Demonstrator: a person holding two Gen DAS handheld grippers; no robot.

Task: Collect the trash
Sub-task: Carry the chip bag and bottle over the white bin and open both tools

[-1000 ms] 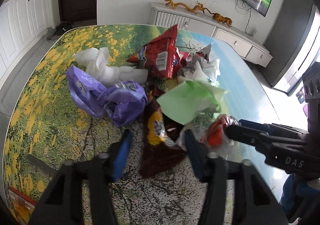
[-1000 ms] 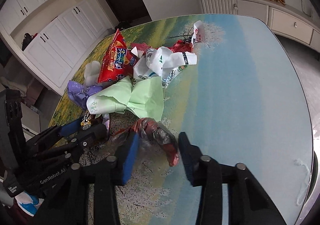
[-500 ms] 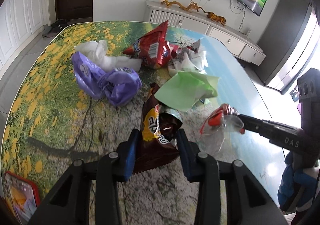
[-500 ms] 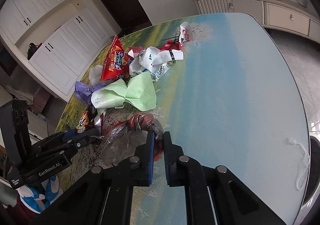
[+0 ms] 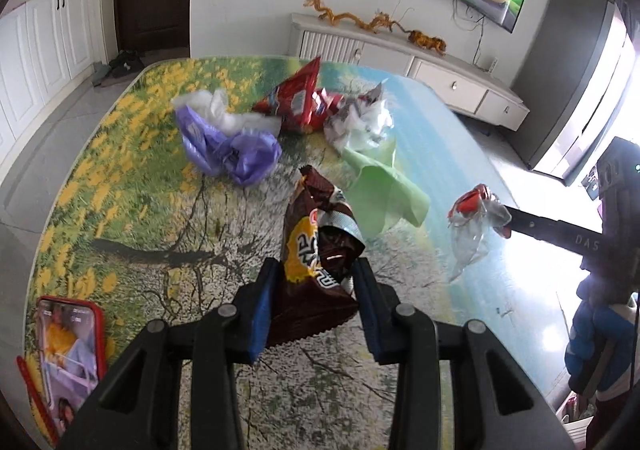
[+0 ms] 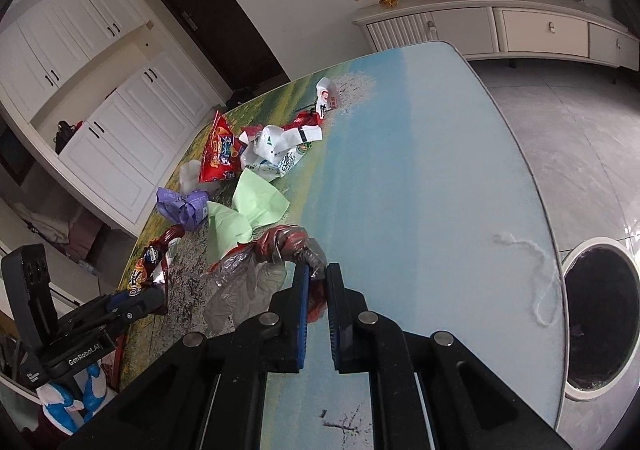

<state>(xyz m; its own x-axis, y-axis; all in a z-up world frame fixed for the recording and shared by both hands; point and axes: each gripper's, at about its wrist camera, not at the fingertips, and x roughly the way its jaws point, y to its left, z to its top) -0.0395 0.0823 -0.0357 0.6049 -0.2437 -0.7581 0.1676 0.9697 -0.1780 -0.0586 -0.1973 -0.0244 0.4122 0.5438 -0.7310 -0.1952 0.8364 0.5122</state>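
Surveying from largest down: the counter point(image 5: 132, 217), printed with a yellow-flower and tree scene, carried a heap of litter near its middle; a round bin point(image 6: 598, 314) stood on the floor just past its edge in the right wrist view.

Remaining litter: green paper sheet point(image 5: 380, 193), purple plastic bag point(image 5: 236, 151), red snack bag point(image 5: 298, 101), white crumpled wrappers point(image 5: 364, 121). A phone in a red case point(image 5: 70, 346) lay well apart, not trash.

Left gripper point(image 5: 316, 302) was clamped on the brown snack bag point(image 5: 316, 250), lifted clear of the heap. Judged light, crinkly foil, slippery; hold taken low on the bag body, which looked secure.

Right gripper point(image 6: 316, 306) was closed on a clear-and-red plastic wrapper point(image 6: 264, 262), which dangled limp. Judged nearly weightless, soft; a pinch on the bunched red part seemed best.

Legible writing: "GenRobot.AI" on the left gripper body, "DAS" on the right. Bag lettering not readable.
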